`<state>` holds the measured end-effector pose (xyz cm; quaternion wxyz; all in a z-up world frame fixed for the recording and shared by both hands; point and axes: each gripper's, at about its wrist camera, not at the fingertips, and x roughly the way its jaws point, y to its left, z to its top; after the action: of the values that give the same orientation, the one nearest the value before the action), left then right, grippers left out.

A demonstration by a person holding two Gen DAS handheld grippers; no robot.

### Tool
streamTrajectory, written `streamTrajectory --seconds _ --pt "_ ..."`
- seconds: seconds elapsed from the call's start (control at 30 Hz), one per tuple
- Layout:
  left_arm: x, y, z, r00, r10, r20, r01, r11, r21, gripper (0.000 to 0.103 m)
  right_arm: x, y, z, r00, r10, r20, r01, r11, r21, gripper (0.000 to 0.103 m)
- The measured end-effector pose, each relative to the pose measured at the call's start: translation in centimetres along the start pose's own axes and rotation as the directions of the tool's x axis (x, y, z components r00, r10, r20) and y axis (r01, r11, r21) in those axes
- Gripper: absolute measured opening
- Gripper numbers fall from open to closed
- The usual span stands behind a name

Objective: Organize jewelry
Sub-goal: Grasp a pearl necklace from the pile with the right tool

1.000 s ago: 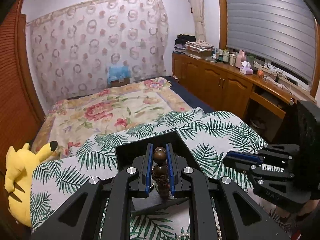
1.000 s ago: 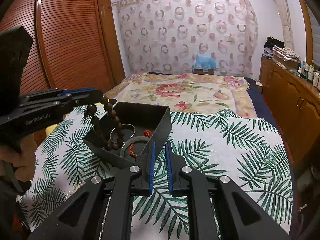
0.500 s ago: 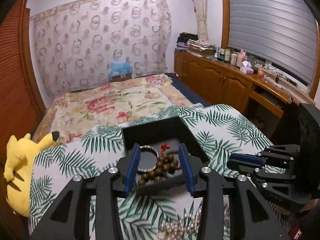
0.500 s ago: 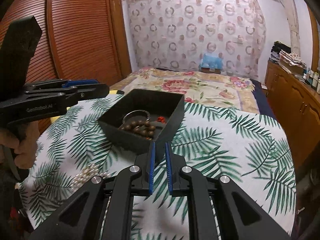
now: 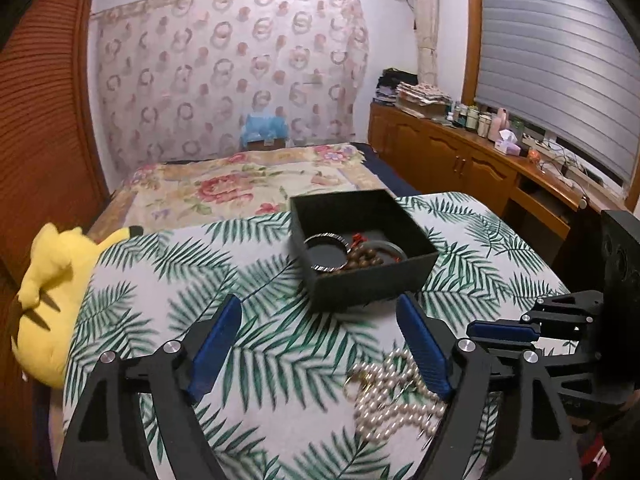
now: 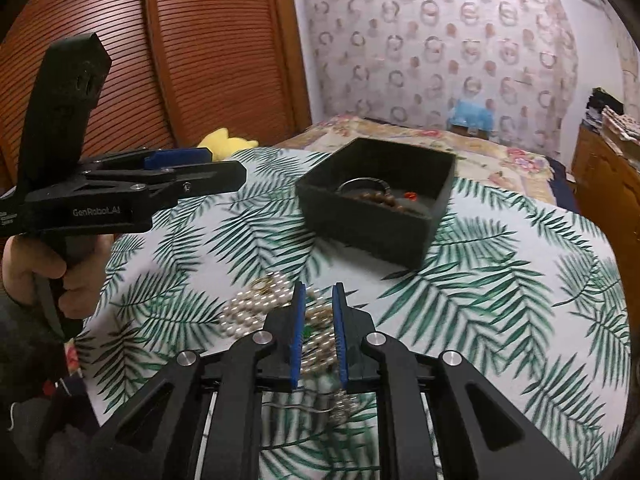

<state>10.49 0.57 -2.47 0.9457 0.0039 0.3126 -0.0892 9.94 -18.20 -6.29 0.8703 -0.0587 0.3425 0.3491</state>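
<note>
Where the leaf-printed bedspread (image 5: 256,344) lies flat, we find a tangled heap of white pearl-bead strands (image 5: 394,396), with a small gold ring at its far-left edge. Seen from the left gripper (image 5: 320,344), this heap sits low and to the right, partly under the right-hand blue-padded finger (image 5: 424,352); that gripper's jaws are spread wide and hold nothing. Seen from the right gripper (image 6: 318,330), the same pearl heap (image 6: 256,304) lies just ahead and to the left, and some strands show through the narrow gap between its jaws. The jaws stand close but not pressed together, and we cannot tell whether they touch any strand.

Farther ahead of both grippers rests a square black open-topped box (image 5: 372,280) on the bedspread, well apart from the pearls. Inside it we see a brown wooden-bead bracelet (image 5: 366,258), a shiny metal bangle (image 5: 326,250), a dark ring-shaped bangle (image 5: 390,246) and a small red-beaded piece (image 5: 358,237), all lying close together.

Outward from there, a yellow plush toy (image 5: 52,300) lies at the left gripper's far left, beside reddish-brown slatted wardrobe doors (image 6: 208,52). A flower-patterned quilt (image 5: 240,192) covers the bed beyond the box.
</note>
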Motion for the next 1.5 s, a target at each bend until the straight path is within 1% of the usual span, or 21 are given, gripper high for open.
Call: streamTrajectory --seconds 0.1,0.23,0.37,0.63,0.73,0.93,1.03,1.07,1.13,1.23,1.33,1.5 --pt "-0.2 0.9 -1.3 1.000 0.014 -0.010 -0.014 1.000 -0.027 0.077 0.7 0.8 -0.4 0.999 0.017 -0.034 -0.018 1.000 -0.012 0.015" --pt "-0.1 1.7 -2.9 0.999 0.018 -0.038 -0.020 0.999 -0.050 0.077 1.9 1.7 -0.9 0.996 0.020 -0.087 -0.023 0.999 -0.037 0.015" --pt "0.1 2.2 -4.2 0.998 0.020 -0.065 -0.024 0.998 -0.064 0.077 2.8 2.0 -1.2 0.992 0.023 -0.123 -0.028 0.999 -0.043 0.015" --pt "0.2 2.5 -5.5 0.996 0.020 -0.087 -0.026 0.997 -0.069 0.077 4.3 2.4 -1.0 0.984 -0.019 -0.175 0.005 0.997 -0.080 0.015" --pt "0.3 2.2 -5.6 0.996 0.015 -0.091 -0.022 0.998 -0.066 0.077 4.6 2.5 -0.9 0.982 -0.030 -0.189 0.013 0.996 -0.089 0.015" --pt "0.4 1.7 -5.6 0.996 0.008 -0.093 -0.014 0.998 -0.057 0.077 5.2 3.0 -0.3 0.976 -0.080 -0.205 0.052 0.989 -0.141 0.015" --pt "0.4 1.5 -5.7 0.995 0.006 -0.095 -0.011 0.999 -0.051 0.077 5.2 2.9 -0.3 0.975 -0.091 -0.204 0.058 0.985 -0.163 0.014" --pt "0.4 1.5 -5.7 0.995 0.006 -0.096 -0.011 0.999 -0.049 0.077 5.2 3.0 -0.4 0.974 -0.093 -0.206 0.057 0.983 -0.174 0.005" --pt "0.5 1.5 -5.9 0.995 0.005 -0.103 -0.010 0.999 -0.048 0.077 4.9 2.8 -0.5 0.977 -0.077 -0.197 0.042 0.983 -0.177 0.005" --pt "0.8 1.5 -6.2 0.993 -0.005 -0.119 -0.001 0.999 -0.047 0.077 4.0 2.2 -0.3 0.982 -0.071 -0.173 0.042 0.986 -0.162 0.005" --pt "1.1 1.5 -6.6 0.990 -0.023 -0.139 0.016 0.999 -0.050 0.077 2.7 1.8 0.1 0.989 -0.068 -0.133 0.049 0.988 -0.147 0.005" --pt "1.4 0.7 -7.2 0.986 -0.044 -0.160 0.039 0.999 -0.031 0.077 0.3 0.8 1.1 0.995 -0.073 -0.064 0.066 0.991 -0.114 0.005"
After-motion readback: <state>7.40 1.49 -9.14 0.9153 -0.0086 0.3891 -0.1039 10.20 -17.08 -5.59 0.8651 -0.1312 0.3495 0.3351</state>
